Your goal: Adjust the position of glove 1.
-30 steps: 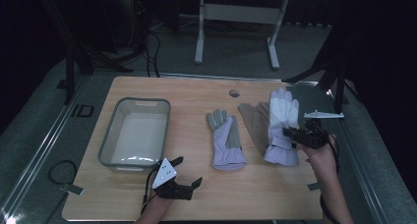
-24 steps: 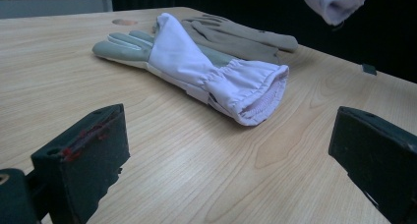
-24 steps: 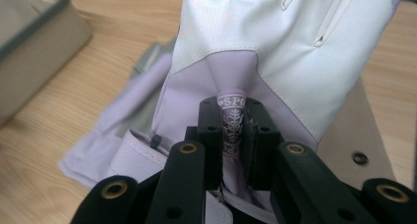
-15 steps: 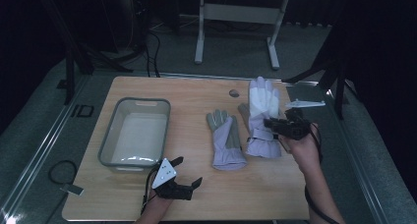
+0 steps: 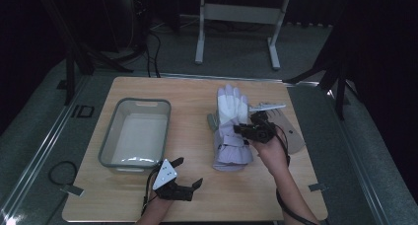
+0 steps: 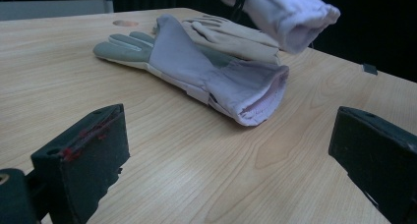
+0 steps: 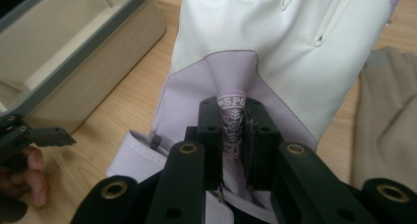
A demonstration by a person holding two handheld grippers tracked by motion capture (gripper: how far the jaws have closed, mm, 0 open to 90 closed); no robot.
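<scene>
**A white glove lifted over its partner at the middle of the table**

The right gripper point(image 5: 246, 130) is at the middle right of the wooden table point(image 5: 197, 94), and its two black jaws are pressed together on a fold of the white glove point(image 5: 231, 109). In the right gripper view the pinched cloth is the lilac wrist part of this glove, with a printed band between the jaws. The glove hangs in the air: the left gripper view shows its cuff above the table, with open space under it.

Below it, the second glove point(image 6: 196, 67) lies flat on the wood, its grey fingers pointing to the far side and its lilac cuff open toward the near side. A beige glove point(image 5: 291, 131) lies just right of it, partly under the hand that holds the right gripper.

The left gripper point(image 5: 190, 178) rests near the near edge of the table, left of the middle. Its jaws stand wide apart and nothing is between them (the left gripper view shows only bare wood there).

The grey bin point(image 5: 135, 136) stands at the left of the table, well apart from the gloves, and a strip of bare wood runs between them. The near right corner of the table is also free.

The high view shows a small dark round mark on the beige glove near its right edge; in the gripper views I cannot find it.
</scene>
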